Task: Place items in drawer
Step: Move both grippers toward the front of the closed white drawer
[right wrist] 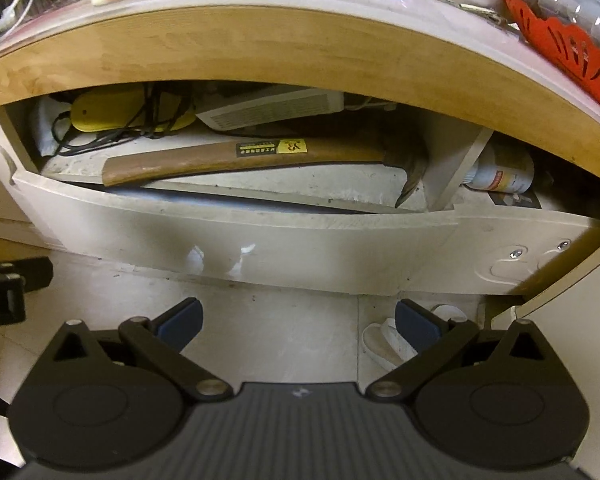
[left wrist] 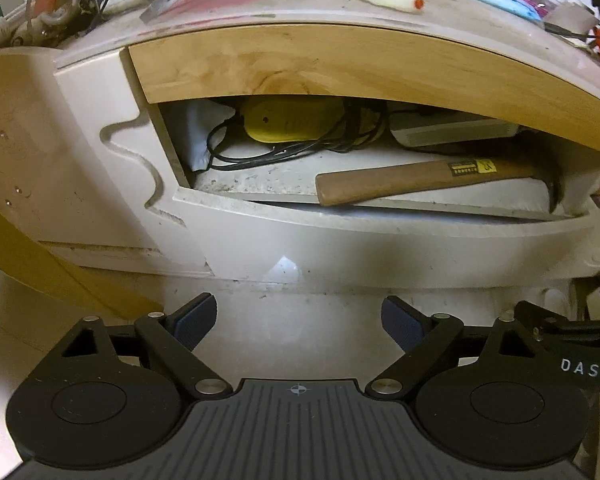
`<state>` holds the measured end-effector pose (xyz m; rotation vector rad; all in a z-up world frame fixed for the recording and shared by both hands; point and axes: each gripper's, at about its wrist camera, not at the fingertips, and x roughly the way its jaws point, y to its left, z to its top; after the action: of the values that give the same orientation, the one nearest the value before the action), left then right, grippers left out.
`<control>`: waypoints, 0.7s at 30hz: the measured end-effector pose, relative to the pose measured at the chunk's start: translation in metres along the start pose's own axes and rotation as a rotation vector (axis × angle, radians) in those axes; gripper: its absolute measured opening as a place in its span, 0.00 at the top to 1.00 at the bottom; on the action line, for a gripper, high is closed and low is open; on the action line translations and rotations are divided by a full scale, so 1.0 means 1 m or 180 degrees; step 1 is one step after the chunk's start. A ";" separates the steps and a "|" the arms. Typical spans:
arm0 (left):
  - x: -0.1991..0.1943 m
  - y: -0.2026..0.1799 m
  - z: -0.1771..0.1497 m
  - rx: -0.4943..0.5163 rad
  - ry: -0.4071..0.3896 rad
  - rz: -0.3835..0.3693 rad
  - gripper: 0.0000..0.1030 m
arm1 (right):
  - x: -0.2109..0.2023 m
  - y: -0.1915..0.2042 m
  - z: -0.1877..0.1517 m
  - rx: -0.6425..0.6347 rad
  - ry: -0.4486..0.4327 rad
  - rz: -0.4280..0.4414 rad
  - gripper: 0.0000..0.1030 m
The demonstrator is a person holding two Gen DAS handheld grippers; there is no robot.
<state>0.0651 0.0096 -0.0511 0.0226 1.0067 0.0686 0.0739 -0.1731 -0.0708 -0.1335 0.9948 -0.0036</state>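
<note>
Both the left tongs (left wrist: pixel 298 322) and the right tongs (right wrist: pixel 298 324) gape wide, holding nothing, before the open drawer (right wrist: pixel 236 236). Inside lies a hammer (right wrist: pixel 260 156), its yellow-and-black handle label too small to read, with a yellow device (left wrist: pixel 288 122) behind. Above, the cluttered worktop (left wrist: pixel 300 8).

Hammer head (right wrist: pixel 414 168) half lost behind drawer front (right wrist: pixel 236 236), yellow device (right wrist: pixel 112 114) cut by wooden apron (right wrist: pixel 260 52), bottle label (right wrist: pixel 500 176) unreadable.
</note>
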 end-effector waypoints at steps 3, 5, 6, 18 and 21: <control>0.007 -0.001 0.003 -0.0001 0.0005 0.0037 0.11 | 0.005 0.000 0.003 -0.0006 0.0004 -0.0004 0.00; 0.011 -0.002 0.004 0.0006 0.0019 0.0058 0.11 | 0.009 0.000 0.004 -0.0011 0.0007 -0.0007 0.00; 0.013 -0.003 0.004 0.0012 0.0024 0.0070 0.11 | 0.011 0.000 0.005 -0.0009 0.0010 -0.0011 0.00; 0.043 -0.008 0.009 0.0080 0.0113 0.0232 0.11 | 0.034 -0.002 0.013 0.0012 0.0081 -0.0039 0.00; 0.048 -0.009 0.010 0.0107 0.0107 0.0259 0.11 | 0.040 -0.002 0.016 0.0011 0.0088 -0.0044 0.00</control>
<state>0.0999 0.0035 -0.0865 0.0934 1.0403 0.1267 0.1088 -0.1757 -0.0957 -0.1376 1.0215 -0.0199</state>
